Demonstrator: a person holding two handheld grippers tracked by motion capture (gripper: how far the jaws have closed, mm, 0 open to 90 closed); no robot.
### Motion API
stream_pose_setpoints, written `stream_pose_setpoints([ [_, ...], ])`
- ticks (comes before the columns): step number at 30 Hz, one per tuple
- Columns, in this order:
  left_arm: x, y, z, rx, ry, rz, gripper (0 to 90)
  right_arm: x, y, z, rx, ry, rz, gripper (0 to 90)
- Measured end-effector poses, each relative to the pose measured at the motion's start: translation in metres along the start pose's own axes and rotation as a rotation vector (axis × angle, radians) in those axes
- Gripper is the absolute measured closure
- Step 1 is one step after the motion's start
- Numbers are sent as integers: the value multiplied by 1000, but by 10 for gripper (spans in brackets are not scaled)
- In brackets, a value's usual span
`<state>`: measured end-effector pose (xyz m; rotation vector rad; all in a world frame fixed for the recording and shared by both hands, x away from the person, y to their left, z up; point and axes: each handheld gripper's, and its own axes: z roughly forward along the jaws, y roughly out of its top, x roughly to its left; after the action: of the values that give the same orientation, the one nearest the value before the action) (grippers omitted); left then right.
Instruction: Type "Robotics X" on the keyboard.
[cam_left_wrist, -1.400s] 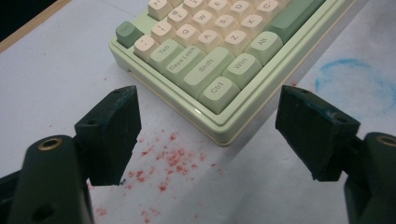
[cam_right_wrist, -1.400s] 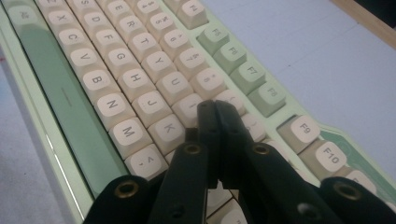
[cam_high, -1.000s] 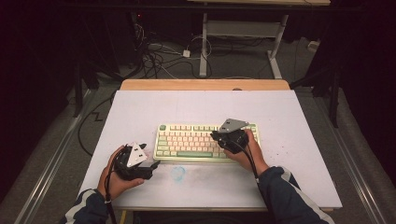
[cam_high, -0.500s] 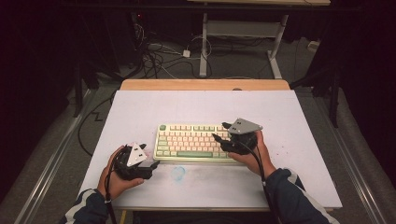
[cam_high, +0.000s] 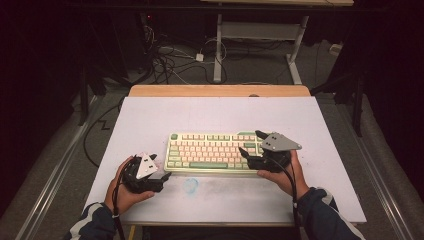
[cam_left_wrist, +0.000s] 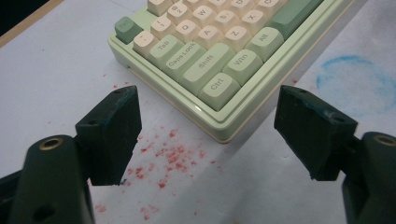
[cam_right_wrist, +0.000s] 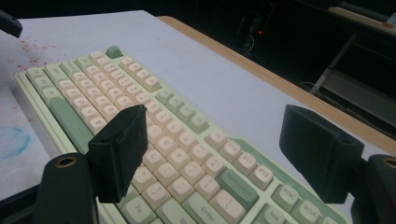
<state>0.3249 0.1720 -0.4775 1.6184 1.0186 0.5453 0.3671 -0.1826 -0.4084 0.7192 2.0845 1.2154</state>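
A pale green keyboard (cam_high: 215, 152) with cream and green keys lies flat at the middle of the white table top (cam_high: 210, 115). My left gripper (cam_high: 161, 167) is open beside the keyboard's front left corner, and nothing sits between its pads. In the left gripper view the Ctrl corner of the keyboard (cam_left_wrist: 219, 42) lies just ahead of the left gripper (cam_left_wrist: 208, 100). My right gripper (cam_high: 249, 141) hovers open over the keyboard's right end. In the right gripper view the right gripper (cam_right_wrist: 215, 121) frames rows of keys on the keyboard (cam_right_wrist: 93, 93) below it.
A blue smudge (cam_high: 190, 185) marks the table in front of the keyboard, and red specks (cam_left_wrist: 168, 158) dot the surface near the left gripper. A wooden edge (cam_high: 220, 90) borders the far side. Cables (cam_high: 170, 60) and a desk frame (cam_high: 260, 35) stand on the floor beyond.
The right gripper has drifted slightly right along the keyboard's right end, staying open. The left gripper and the keyboard have stayed put.
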Motion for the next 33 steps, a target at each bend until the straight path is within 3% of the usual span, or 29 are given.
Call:
stream_pose_setpoints([
  [8, 0, 2, -2, -7, 3, 3, 235, -3, -15, -21, -6, -31, -10, 238],
  [12, -3, 2, -4, -17, -15, 15, 276, -4, -25, -33, -15, -45, 1, 238],
  [19, -5, 7, -7, -20, -51, 11, 434, -5, -45, -50, 3, -74, 12, 241],
  [24, -5, 12, -9, -1, -57, -2, 610, -2, -58, -57, 2, -81, 3, 245],
  [26, -6, 16, -10, -3, -69, -9, 704, -1, -63, -59, 8, -80, -4, 244],
  [33, -11, 26, -6, 18, -100, -6, 877, -2, -68, -59, 33, -93, 2, 245],
])
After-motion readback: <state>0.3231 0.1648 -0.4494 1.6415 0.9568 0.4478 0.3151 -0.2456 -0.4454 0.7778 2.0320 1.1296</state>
